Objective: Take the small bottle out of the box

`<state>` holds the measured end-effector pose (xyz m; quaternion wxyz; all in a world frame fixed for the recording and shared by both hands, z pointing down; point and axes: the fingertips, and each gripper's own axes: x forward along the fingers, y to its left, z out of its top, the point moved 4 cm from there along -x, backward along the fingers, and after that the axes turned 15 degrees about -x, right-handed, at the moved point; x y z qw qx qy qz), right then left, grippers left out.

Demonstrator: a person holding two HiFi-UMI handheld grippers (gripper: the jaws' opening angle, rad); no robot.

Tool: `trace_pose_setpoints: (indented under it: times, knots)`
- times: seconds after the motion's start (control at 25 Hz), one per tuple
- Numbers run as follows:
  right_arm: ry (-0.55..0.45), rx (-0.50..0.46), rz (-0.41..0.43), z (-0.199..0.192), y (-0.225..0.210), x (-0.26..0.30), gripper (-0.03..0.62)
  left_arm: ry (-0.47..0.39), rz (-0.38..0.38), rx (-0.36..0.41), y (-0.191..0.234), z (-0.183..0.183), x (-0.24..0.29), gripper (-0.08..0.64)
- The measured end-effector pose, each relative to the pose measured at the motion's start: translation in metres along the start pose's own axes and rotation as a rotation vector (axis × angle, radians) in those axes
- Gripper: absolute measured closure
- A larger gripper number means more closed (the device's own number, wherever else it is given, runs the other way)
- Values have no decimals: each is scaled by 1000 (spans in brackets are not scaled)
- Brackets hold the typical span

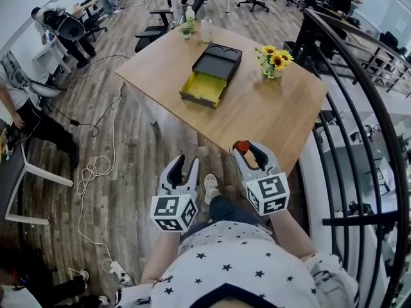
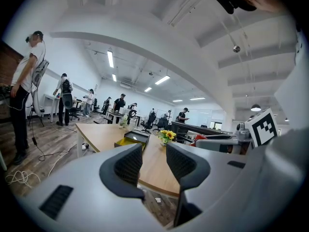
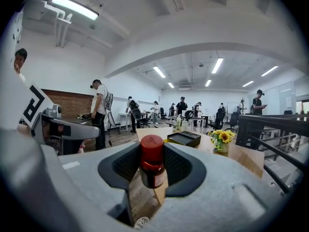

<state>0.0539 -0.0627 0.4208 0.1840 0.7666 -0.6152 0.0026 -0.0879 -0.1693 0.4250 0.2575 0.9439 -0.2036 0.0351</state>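
Note:
A small dark bottle with a red cap [image 3: 152, 161] sits upright between the pads of my right gripper [image 3: 152, 166], which is shut on it. From the head view the red cap [image 1: 241, 147] shows at the tip of the right gripper [image 1: 249, 151], held off the near edge of the wooden table [image 1: 270, 114]. The black box [image 1: 212, 73] lies open on the table with its yellow-lined lid folded toward me. My left gripper [image 1: 184, 167] hangs over the floor, open and empty, its dark pads [image 2: 130, 165] apart.
A vase of sunflowers [image 1: 274, 61] stands right of the box. Two bottles and a small plant [image 1: 196, 27] are at the table's far edge. A black railing [image 1: 359, 108] runs along the right. Cables [image 1: 96, 172] trail on the floor; people stand at left.

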Motion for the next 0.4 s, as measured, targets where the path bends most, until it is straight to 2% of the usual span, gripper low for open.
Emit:
trace_pose_setpoints:
  times: [0.4]
  knots:
    - [3, 2, -21, -4, -6, 5, 449, 5, 4, -4, 7, -2, 4, 417]
